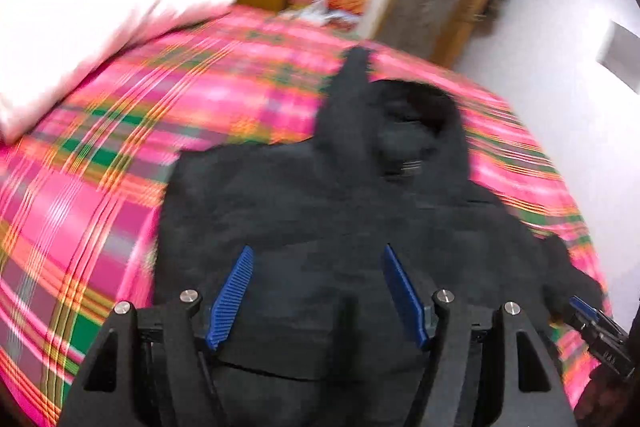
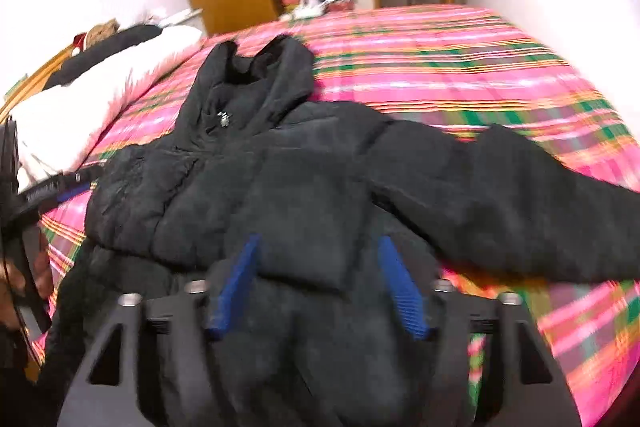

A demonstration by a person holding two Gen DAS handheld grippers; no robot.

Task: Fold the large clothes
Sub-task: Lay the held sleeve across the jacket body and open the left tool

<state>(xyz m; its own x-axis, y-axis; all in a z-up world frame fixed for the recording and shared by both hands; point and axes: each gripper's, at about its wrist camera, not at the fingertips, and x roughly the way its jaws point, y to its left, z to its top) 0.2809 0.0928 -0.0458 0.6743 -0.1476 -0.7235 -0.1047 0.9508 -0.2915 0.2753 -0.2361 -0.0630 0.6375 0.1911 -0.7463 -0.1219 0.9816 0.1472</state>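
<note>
Jacket: the black jacket lies flat on the plaid bed, hood toward the top of the frame.
Sleeve: one sleeve stretches out to the right.
Right gripper: partly open, empty, nearest that sleeve.
Left gripper: wide open, empty, over the jacket's lower part.

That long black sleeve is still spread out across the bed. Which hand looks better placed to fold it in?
Probably the right gripper: the spread sleeve of the black jacket lies just beside its open blue fingers.
</note>
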